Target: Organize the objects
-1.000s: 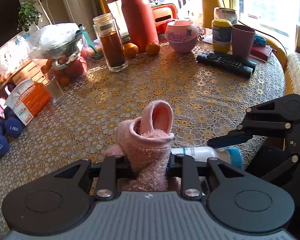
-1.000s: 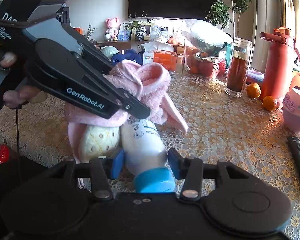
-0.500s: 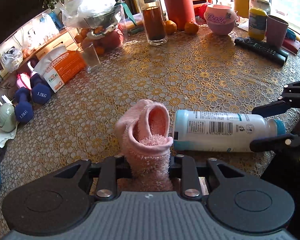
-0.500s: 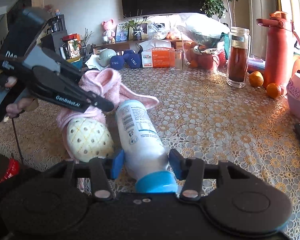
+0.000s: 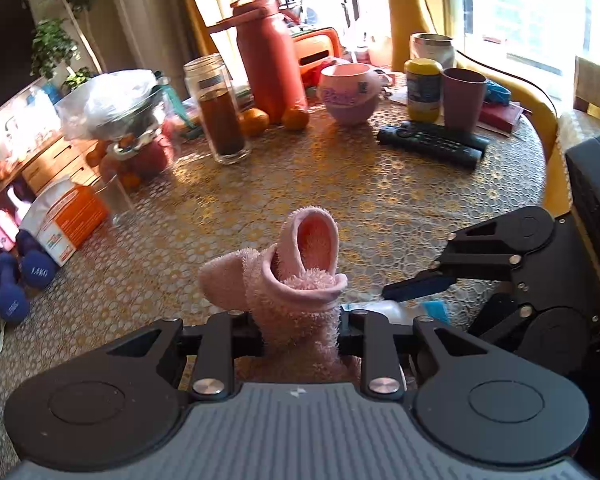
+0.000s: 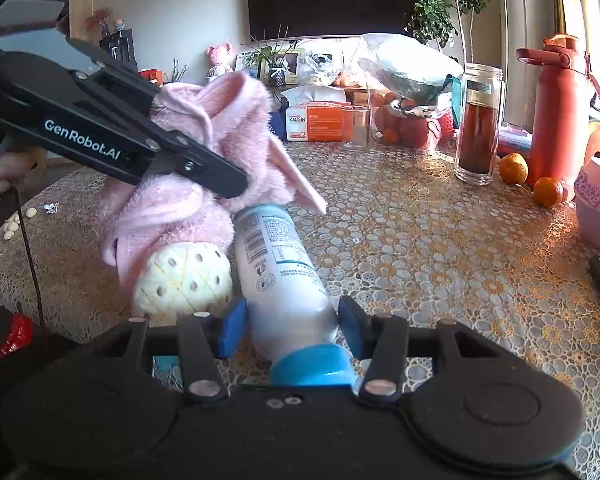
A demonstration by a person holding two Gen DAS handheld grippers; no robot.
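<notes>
My left gripper [image 5: 298, 322] is shut on a fluffy pink sock [image 5: 296, 280] and holds it up above the table's near edge; the sock's open cuff faces the camera. The sock also shows in the right wrist view [image 6: 204, 160], draped over a cream perforated ball [image 6: 182, 282], with the left gripper [image 6: 204, 172] clamped on it. My right gripper [image 6: 290, 330] is shut on a white bottle with a blue cap [image 6: 278, 272], which lies on the tablecloth pointing away, next to the ball. The right gripper [image 5: 420, 286] shows at the right of the left wrist view.
On the round lace-covered table [image 5: 340, 200]: a red flask [image 5: 268, 56], a glass jar [image 5: 220, 108], oranges [image 5: 296, 118], a pink bowl [image 5: 350, 92], remotes [image 5: 432, 142], cups, a fruit bowl [image 5: 136, 132], a drinking glass [image 6: 354, 126]. Dumbbells [image 5: 24, 280] lie at the left.
The left gripper has tilted back up with the sock, and the bottle has dropped mostly out of its view. The right gripper keeps its hold on the bottle, now close beside the sock.
</notes>
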